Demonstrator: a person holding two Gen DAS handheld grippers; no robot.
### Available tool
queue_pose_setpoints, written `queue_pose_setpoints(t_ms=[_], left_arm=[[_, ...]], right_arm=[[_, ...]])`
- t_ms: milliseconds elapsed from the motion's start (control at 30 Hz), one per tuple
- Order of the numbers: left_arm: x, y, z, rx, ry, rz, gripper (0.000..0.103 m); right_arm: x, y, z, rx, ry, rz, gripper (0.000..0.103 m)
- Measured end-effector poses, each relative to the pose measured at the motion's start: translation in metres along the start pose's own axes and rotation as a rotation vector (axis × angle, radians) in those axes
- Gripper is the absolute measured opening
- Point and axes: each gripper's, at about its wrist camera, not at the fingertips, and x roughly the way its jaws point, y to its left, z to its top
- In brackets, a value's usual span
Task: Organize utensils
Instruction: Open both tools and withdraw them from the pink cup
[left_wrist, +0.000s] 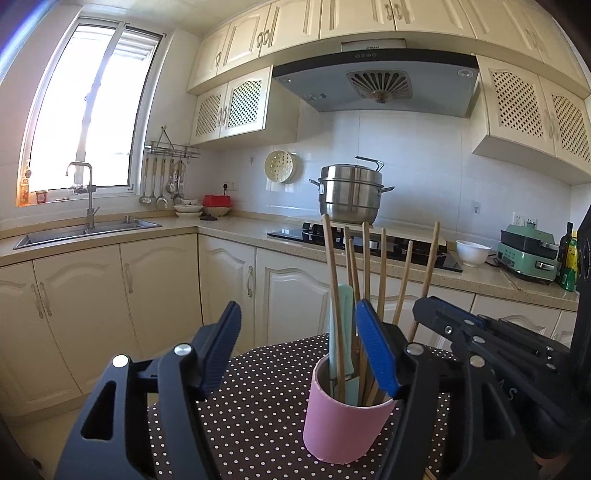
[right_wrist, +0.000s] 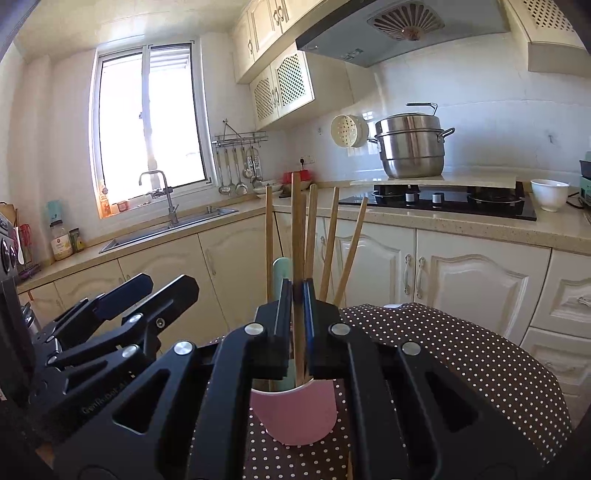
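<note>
Chopstick (right_wrist: 298, 295) stands pinched in right hand-held gripper (right_wrist: 297, 295) above pink cup (right_wrist: 295, 417).

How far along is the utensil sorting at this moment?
Mostly done, it seems: several wooden chopsticks and a mint-green handled utensil already stand in the pink cylindrical cup on the polka-dot cloth. In hand: the right tool is shut on one wooden chopstick whose lower end is inside the cup. The left tool is open beside the cup. Left: releasing it; no loose utensils are visible.
</note>
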Motion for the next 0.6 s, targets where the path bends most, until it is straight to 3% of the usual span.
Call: queue_pose_setpoints(t_ms=[67, 600], left_arm=[[-0.002, 0.000, 0.001, 0.002, 0.006, 0.003, 0.064], [-0.047, -0.013, 0.005, 0.017, 0.017, -0.017, 0.068]], right_arm=[[-0.004, 0.001, 0.000, -0.002, -0.002, -0.005, 0.021], [-0.045, 0.010, 0.000, -0.021, 0.002, -0.022, 0.021]])
